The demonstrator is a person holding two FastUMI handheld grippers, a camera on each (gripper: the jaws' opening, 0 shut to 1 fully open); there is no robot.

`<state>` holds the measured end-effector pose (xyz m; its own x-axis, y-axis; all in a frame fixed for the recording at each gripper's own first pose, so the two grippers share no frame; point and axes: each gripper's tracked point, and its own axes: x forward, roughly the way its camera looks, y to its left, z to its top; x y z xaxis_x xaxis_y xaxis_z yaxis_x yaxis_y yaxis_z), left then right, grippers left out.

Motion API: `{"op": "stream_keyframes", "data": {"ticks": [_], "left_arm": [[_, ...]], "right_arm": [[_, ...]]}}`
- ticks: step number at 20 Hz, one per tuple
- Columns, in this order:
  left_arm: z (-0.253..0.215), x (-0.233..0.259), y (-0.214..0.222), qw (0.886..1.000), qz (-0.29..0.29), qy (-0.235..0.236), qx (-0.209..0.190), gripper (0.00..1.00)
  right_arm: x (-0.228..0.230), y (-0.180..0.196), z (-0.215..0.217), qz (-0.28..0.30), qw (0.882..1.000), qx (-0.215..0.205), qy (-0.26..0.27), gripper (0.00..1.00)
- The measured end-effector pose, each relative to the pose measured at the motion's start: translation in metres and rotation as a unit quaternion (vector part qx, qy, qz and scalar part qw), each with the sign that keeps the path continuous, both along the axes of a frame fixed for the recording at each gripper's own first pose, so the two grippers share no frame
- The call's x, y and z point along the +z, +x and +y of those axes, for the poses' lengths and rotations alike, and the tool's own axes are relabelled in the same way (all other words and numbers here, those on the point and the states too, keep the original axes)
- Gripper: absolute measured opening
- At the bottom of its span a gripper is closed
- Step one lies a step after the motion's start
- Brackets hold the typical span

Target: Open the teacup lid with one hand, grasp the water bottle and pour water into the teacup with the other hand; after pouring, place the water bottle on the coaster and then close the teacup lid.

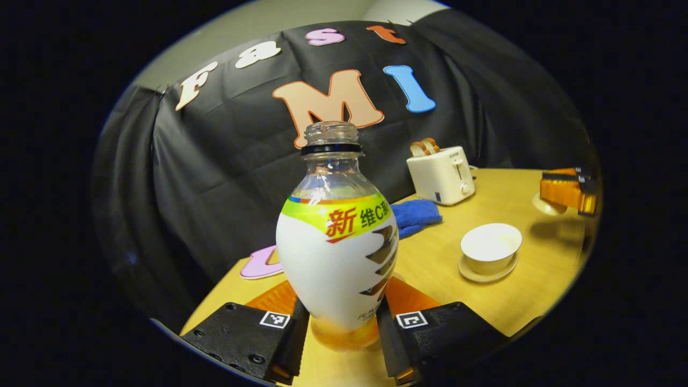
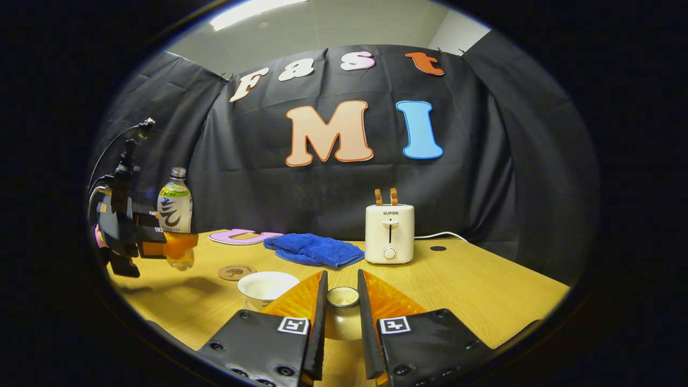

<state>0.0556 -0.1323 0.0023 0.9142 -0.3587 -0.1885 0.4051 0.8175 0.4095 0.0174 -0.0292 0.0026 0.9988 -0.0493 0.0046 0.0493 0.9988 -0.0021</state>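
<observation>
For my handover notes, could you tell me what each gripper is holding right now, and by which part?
The left gripper clamps the water bottle low on its body. The right gripper grips the teacup lid by its knob, off the teacup.

The table looks like pale wood with a fine grain and a soft sheen. The bottle is clear, glossy plastic, wrapped in a smooth printed sleeve. The cup and its lid look like glazed white ceramic (both catch the light). The towel is fuzzy blue cloth. The toaster has a smooth cream plastic shell. The coaster looks matt, perhaps cork. Gripper fingers are translucent orange plastic on matt black housings.
</observation>
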Motion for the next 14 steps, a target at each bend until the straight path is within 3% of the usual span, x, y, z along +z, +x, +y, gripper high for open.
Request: {"op": "stream_keyframes", "data": {"ticks": [3,7,14], "left_arm": [[0.011,0.001,0.008,0.997,-0.009,0.079,0.009,0.55],[0.013,-0.005,0.017,0.982,-0.018,0.187,0.005,0.55],[-0.005,-0.019,0.021,0.935,-0.054,0.351,-0.022,0.55]], "right_arm": [[0.0,-0.001,-0.001,0.0,1.0,0.0,0.0,0.33],[0.001,0.0,-0.02,-0.001,1.0,-0.019,-0.001,0.33],[0.002,0.001,-0.06,-0.002,0.998,-0.061,-0.002,0.34]]}}
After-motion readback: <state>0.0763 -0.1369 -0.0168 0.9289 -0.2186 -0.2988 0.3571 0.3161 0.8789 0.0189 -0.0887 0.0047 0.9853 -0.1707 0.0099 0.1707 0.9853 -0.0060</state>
